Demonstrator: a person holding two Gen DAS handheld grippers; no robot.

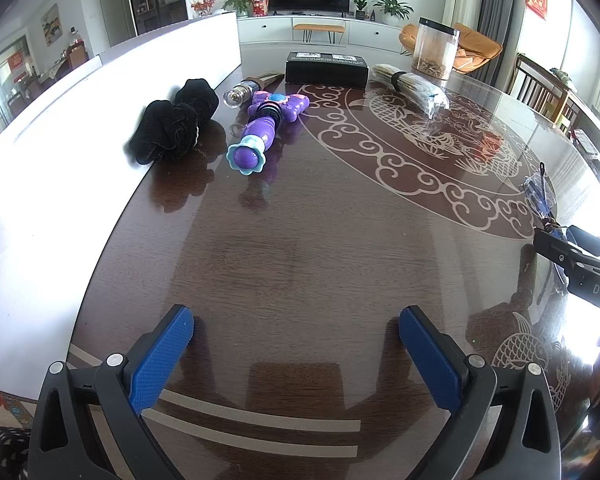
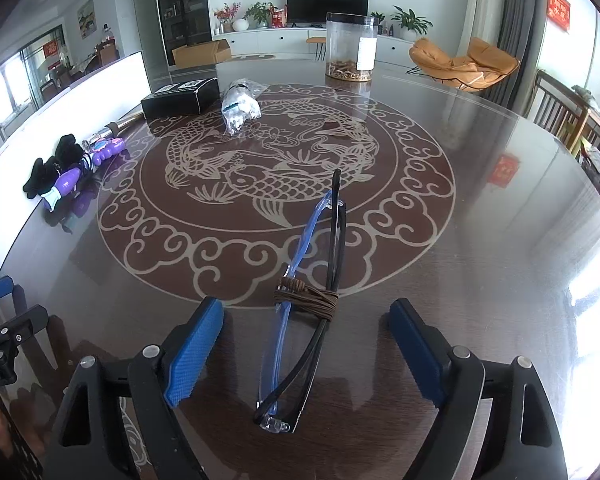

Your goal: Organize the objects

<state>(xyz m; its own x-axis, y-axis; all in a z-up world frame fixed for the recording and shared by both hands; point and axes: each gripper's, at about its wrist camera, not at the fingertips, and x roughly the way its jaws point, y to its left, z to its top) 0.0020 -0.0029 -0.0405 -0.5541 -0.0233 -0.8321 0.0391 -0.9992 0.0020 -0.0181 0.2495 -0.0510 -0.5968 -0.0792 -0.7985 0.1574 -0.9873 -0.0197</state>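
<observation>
My right gripper point(image 2: 306, 316) is open, its blue pads on either side of a bundle of two folded eyeglasses point(image 2: 300, 320), one blue and one black, tied with brown cord and lying flat on the dark table point(image 2: 480, 240). My left gripper point(image 1: 296, 320) is open and empty over bare table. Ahead of it on the left lie a black fabric scrunchie pile point(image 1: 172, 128) and a purple toy wand point(image 1: 260, 128). The glasses show at the right edge of the left wrist view point(image 1: 540, 192), next to the right gripper's body.
A black box point(image 1: 326, 69), a clear jar point(image 1: 436, 50), a bagged bundle of sticks point(image 1: 410, 88) and a small glass bottle point(image 1: 240, 94) stand at the far side. A white board point(image 1: 80, 128) runs along the table's left. Wooden chairs point(image 2: 568, 120) stand at the right.
</observation>
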